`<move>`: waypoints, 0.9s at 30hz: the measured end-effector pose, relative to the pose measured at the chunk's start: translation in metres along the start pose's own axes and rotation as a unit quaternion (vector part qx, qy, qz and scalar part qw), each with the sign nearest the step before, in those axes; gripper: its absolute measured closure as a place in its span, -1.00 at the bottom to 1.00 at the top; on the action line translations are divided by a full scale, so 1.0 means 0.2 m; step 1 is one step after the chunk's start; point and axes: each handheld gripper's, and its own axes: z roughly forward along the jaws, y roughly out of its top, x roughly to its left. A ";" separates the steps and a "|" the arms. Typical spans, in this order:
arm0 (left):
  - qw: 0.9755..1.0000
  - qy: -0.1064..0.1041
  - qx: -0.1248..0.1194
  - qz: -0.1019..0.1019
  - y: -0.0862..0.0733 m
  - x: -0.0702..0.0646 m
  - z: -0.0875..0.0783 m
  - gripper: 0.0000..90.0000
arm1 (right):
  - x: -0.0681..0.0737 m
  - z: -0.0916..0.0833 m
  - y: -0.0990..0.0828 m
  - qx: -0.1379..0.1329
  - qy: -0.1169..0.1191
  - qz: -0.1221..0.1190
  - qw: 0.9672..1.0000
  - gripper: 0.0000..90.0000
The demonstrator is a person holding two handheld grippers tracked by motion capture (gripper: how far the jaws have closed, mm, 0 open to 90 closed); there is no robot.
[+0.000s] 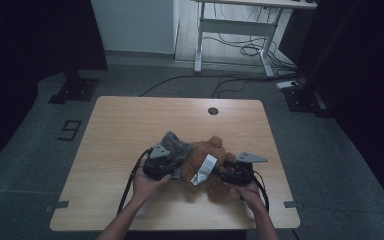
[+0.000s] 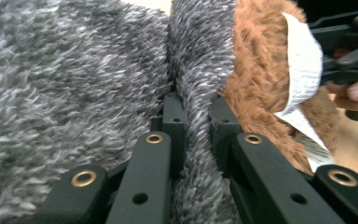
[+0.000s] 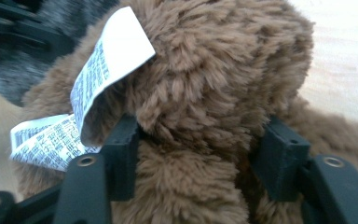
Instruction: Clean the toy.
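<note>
Brown plush toy [image 1: 215, 167] lies near the middle of the wooden table [image 1: 130, 125], slightly toward the near edge, with a grey fuzzy garment [image 1: 176, 145] bunched against its left side and a white printed care label [image 1: 204, 169] sticking out of its near side. Left gripper [image 2: 193, 126] has its jaws nearly closed, pinching a fold of the grey fabric between the pads. Right gripper [image 3: 200, 154] straddles a lump of the brown plush; its jaws stand about half apart, pads at the fur on both sides, grip looks loose rather than firm. Step in hand, as judged: dressing or undressing the toy, grey piece being worked along the body while the right side steadies it; which of the two cannot be told. Next move likely calls for the right gripper to take a firm hold on the plush, clear of the label, so the left can pull the fabric against it.
</note>
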 end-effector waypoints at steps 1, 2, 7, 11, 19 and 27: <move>1.000 0.000 -0.001 0.001 0.02 -0.02 -0.01 0.78 | -0.01 0.01 -0.02 -0.001 0.001 0.007 1.000 0.06; 1.000 0.002 -0.004 0.006 0.04 -0.03 -0.01 0.78 | -0.01 0.01 -0.02 0.002 0.003 0.009 1.000 0.10; 0.999 -0.003 -0.024 0.040 0.19 -0.16 0.00 0.78 | -0.01 0.02 -0.03 0.001 0.009 0.013 1.000 0.22; 0.998 -0.026 -0.008 0.060 0.28 -0.30 0.16 0.78 | 0.01 0.03 -0.03 -0.003 0.013 0.006 1.000 0.26; 0.998 -0.031 -0.007 0.047 0.20 -0.33 0.34 0.78 | -0.03 0.02 -0.05 0.008 0.014 0.025 1.000 0.45; 0.997 0.060 -0.023 0.047 0.11 -0.12 0.07 0.78 | -0.04 0.01 -0.05 0.007 0.022 0.025 0.999 0.50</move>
